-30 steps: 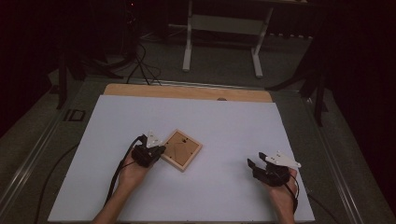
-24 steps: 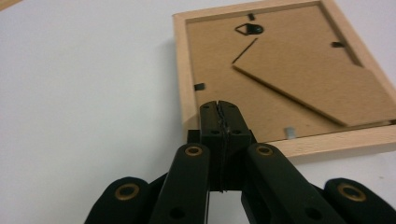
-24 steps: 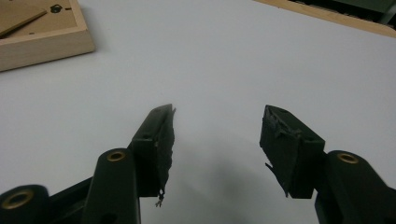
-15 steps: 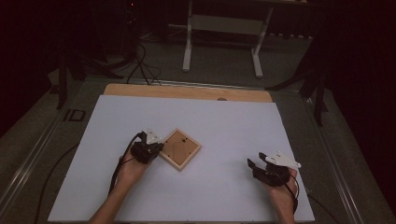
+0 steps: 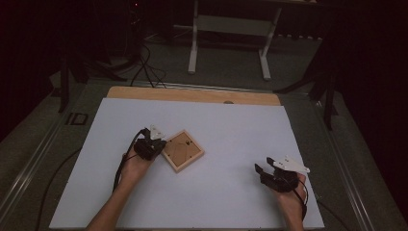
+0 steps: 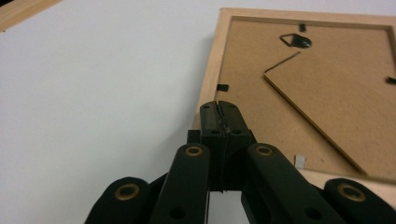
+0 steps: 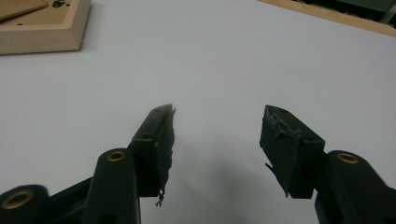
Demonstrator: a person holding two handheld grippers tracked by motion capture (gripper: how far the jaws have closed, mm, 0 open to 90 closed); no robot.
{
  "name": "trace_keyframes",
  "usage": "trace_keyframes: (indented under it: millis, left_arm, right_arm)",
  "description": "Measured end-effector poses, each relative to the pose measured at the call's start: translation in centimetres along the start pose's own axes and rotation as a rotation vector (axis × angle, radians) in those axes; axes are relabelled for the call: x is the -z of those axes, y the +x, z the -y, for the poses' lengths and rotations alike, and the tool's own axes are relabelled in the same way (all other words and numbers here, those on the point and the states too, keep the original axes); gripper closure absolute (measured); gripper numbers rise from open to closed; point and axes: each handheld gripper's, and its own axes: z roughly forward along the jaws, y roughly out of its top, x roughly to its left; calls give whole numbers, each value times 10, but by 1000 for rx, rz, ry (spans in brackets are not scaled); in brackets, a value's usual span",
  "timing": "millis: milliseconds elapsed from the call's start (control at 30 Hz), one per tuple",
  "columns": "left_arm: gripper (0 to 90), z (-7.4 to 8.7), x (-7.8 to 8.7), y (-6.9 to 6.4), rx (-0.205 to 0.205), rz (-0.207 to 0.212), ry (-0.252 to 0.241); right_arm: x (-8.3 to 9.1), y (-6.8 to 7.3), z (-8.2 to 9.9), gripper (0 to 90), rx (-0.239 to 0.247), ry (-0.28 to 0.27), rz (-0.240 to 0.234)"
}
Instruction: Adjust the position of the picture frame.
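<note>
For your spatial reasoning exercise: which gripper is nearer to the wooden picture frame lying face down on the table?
Left. The left gripper sits at the picture frame, its shut jaws at the frame's wooden edge. The right gripper rests well apart, jaws open over bare table.

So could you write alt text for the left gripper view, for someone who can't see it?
A shut black claw points at the edge of a wooden frame lying face down on a white table, its brown backing and small hanger showing.

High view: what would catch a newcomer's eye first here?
A wooden picture frame lies back-side up near the middle of the white table. The left gripper, jaws shut, sits at the frame's left edge. The right gripper rests open, apart, near the front right.
</note>
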Motion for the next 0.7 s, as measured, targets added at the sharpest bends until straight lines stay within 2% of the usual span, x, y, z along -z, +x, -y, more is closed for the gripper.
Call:
trace_keyframes:
  millis: [233, 433, 567, 700]
  left_arm:
    - [900, -11, -10, 8, 1, -7, 13]
    - [900, -19, -19, 5, 8, -13, 7]
    - [895, -19, -17, 2, 23, -18, 12]
    - [762, -15, -3, -4, 52, 0, -36]
  right_arm:
    - [0, 0, 0, 441, -1, 0, -1]
    - [0, 0, 0, 441, 1, 2, -2]
    - [0, -1, 0, 441, -3, 0, -1]
    - [1, -2, 1, 441, -5, 0, 1]
